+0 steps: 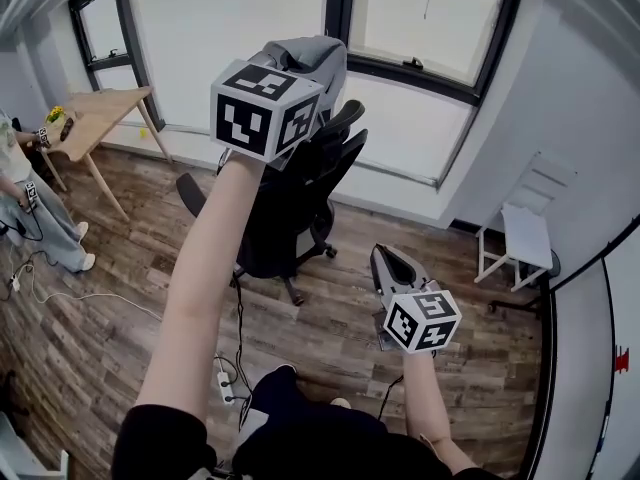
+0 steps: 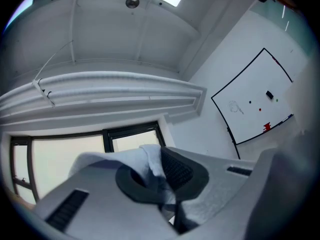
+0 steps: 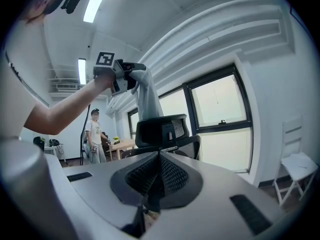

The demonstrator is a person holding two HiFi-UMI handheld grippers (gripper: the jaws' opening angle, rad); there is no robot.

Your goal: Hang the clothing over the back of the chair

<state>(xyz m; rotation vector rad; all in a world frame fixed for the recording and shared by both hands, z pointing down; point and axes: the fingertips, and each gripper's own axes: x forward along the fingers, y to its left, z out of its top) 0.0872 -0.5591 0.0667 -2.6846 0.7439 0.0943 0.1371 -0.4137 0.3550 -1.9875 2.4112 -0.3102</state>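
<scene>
In the head view my left gripper [image 1: 318, 76] is raised high, shut on a pale grey piece of clothing [image 1: 312, 54] that bunches over its jaws. It hangs just above the back of a black office chair [image 1: 290, 208]. The left gripper view shows the cloth [image 2: 145, 161] pinched between the pads. In the right gripper view the garment [image 3: 148, 98] dangles from the left gripper [image 3: 131, 79] down towards the chair's headrest [image 3: 162, 130]. My right gripper [image 1: 379, 256] is lower and nearer to me, right of the chair. Its pads [image 3: 172, 176] meet, with no cloth between them.
A wooden table [image 1: 105, 108] and a standing person [image 1: 40, 218] are at the far left. A white folding chair [image 1: 525, 238] stands by the right wall. A power strip with cables [image 1: 225, 383] lies on the wood floor. Windows run behind the chair, and a whiteboard [image 2: 255, 99] hangs on the wall.
</scene>
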